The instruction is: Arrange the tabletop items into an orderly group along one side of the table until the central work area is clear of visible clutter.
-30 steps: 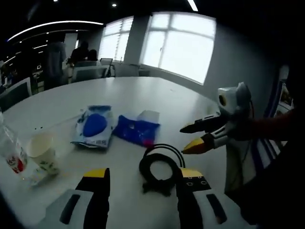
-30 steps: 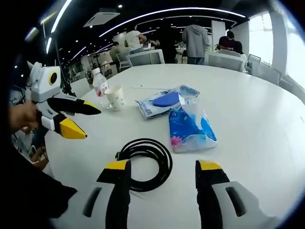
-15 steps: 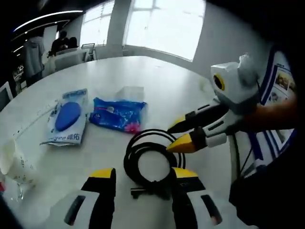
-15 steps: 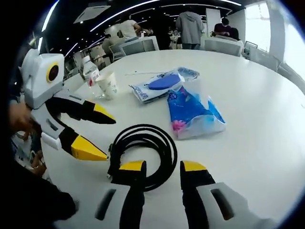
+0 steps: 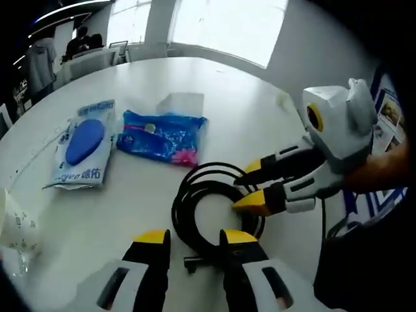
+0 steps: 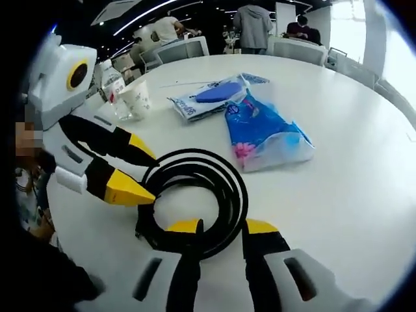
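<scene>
On the white round table (image 5: 214, 91), we see both grippers at the coiled black cable (image 5: 214, 211): the left gripper (image 5: 190, 239) and right gripper (image 6: 221, 227) each have narrowed jaws straddling its loops (whether clenched, we cannot tell). Beyond the cable lie a blue tissue pack (image 6: 266, 133), a wipes packet (image 5: 81, 149), then a paper cup (image 6: 135, 101).
</scene>
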The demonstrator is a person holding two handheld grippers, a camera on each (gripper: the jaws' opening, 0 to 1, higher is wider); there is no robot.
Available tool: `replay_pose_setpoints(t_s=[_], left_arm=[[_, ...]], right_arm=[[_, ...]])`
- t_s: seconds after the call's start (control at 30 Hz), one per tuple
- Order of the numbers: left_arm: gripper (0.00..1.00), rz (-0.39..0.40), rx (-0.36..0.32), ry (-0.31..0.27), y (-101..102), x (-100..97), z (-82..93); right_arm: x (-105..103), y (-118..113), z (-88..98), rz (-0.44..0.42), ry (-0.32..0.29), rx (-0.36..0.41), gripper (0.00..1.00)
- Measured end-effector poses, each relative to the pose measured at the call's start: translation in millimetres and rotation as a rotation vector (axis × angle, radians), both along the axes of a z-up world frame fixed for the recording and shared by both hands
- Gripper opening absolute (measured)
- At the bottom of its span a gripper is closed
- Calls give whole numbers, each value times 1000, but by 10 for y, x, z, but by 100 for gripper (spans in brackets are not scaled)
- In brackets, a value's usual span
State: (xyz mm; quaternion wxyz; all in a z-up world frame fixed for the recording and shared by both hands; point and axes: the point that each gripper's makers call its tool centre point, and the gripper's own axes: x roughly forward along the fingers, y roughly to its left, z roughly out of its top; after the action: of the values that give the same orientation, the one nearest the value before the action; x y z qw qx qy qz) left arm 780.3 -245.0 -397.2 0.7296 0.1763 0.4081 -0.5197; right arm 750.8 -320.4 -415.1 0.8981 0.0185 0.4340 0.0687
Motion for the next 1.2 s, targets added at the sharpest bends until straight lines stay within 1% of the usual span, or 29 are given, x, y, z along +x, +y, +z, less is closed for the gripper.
replay_pose_setpoints(t_s=[0.1, 0.2, 0.33, 0.5, 0.6, 0.73, 0.87, 0.9, 0.97, 1.1, 1.2], left_arm=[[23, -5, 16, 22, 0, -16, -74], [21, 5, 15, 16, -20, -1, -81], [17, 51, 22, 52, -28, 24, -103], [14, 39, 36, 31, -34, 33, -75], [11, 46, 47, 30, -20, 27, -36], [8, 40, 43, 34, 5, -7, 41], [7, 39, 43, 25, 10, -39, 124], [7, 32, 45, 28, 10, -59, 138], [7, 27, 36, 30, -4, -77, 163], [6, 34, 14, 41, -61, -97, 215], [6, 30, -3, 36, -155, -94, 285]], right_arm=[[-4, -7, 4, -23, -2, 8, 16], [-6, -11, 5, -38, 0, 14, 14], [-11, -15, 4, -78, 12, 27, 12], [0, -35, -5, -140, 35, 63, 9], [-26, -30, 4, -157, 48, 83, 7], [-53, -49, 51, -163, 41, 89, 5], [-70, -92, 149, -185, 22, 95, 3], [-42, -115, 173, -199, 8, 108, 2], [-32, -151, 216, -202, 2, 108, 1], [-16, -245, 378, -201, -23, 95, 0], [-8, -306, 409, -200, -29, 83, 0]])
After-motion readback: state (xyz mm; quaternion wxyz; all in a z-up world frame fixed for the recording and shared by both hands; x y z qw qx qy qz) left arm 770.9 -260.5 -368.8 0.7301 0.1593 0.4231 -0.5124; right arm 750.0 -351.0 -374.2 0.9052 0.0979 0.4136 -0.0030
